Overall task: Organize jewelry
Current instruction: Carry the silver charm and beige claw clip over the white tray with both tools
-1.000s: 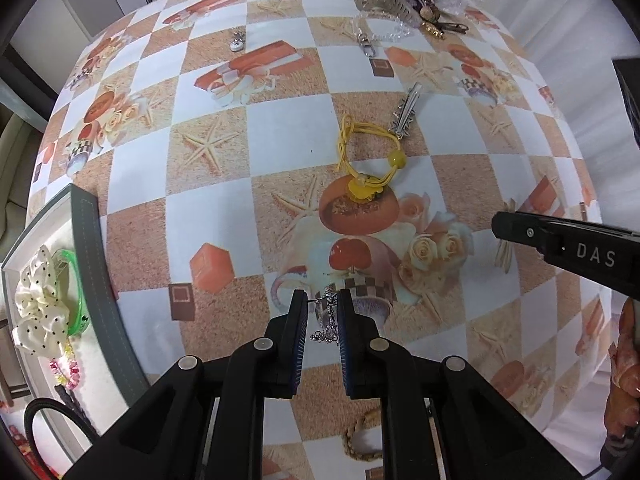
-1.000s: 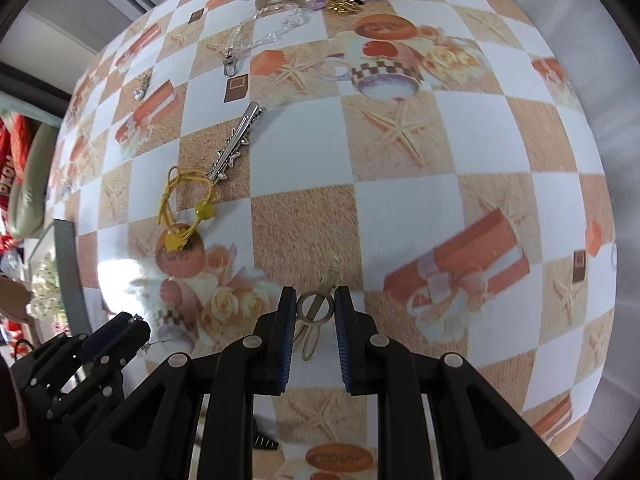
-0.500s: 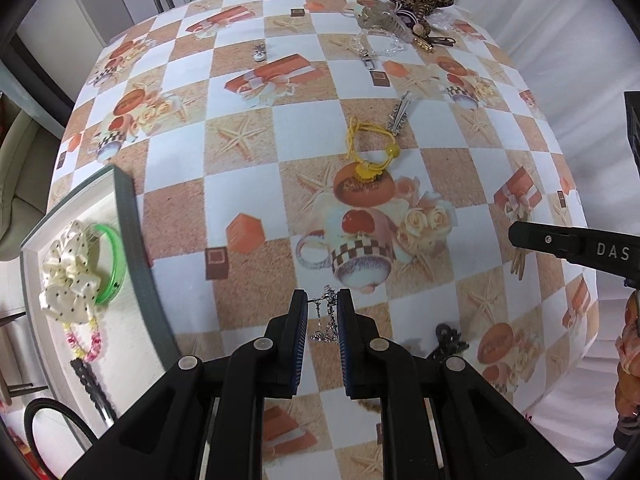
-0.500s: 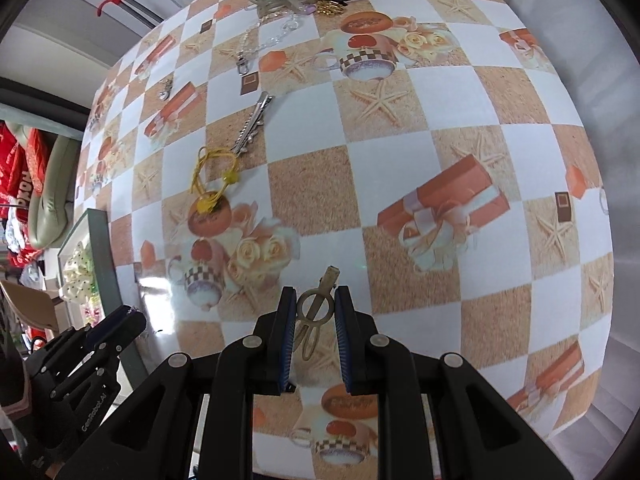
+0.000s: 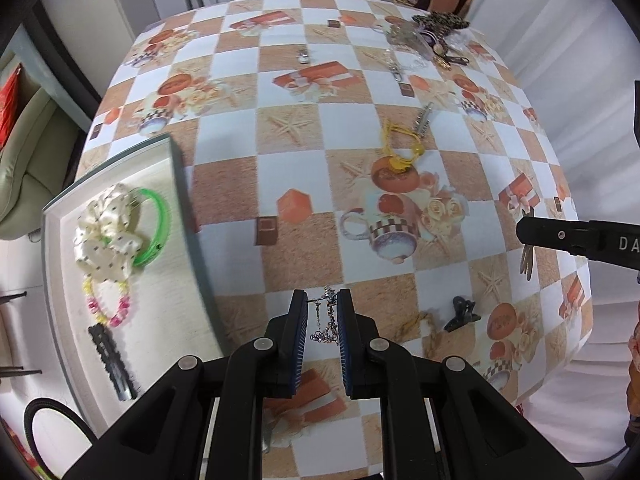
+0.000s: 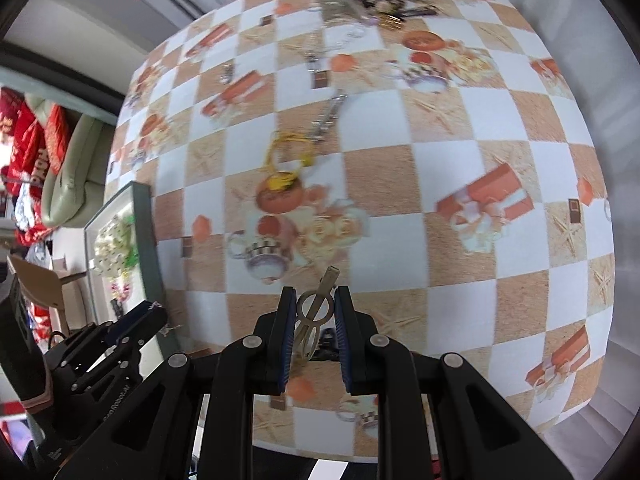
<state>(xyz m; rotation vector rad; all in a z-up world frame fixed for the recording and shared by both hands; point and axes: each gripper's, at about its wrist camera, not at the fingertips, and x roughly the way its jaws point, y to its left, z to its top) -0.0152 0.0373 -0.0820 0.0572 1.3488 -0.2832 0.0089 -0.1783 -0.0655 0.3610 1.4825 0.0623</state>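
Note:
My left gripper (image 5: 323, 300) is shut on a thin silver chain (image 5: 325, 320) that dangles between its fingers, held high above the table's near part. My right gripper (image 6: 315, 298) is shut on a gold hair clip (image 6: 314, 314), also lifted above the table; it shows at the right of the left wrist view (image 5: 528, 234). A white tray (image 5: 120, 340) at the table's left edge holds a cream bow scrunchie (image 5: 106, 236), a green bangle (image 5: 156, 224), a pink-yellow bead bracelet (image 5: 108, 300) and a black clip (image 5: 110, 356).
On the checkered cloth lie a yellow hair tie (image 5: 400, 148), a silver clip (image 5: 424, 116), a black claw clip (image 5: 460, 312), a braided band (image 5: 430, 322) and a heap of accessories (image 5: 432, 32) at the far right corner. A sofa (image 5: 24, 160) stands left.
Both grippers have risen and pulled back from the table, each keeping its item. The tray has come further into both views.

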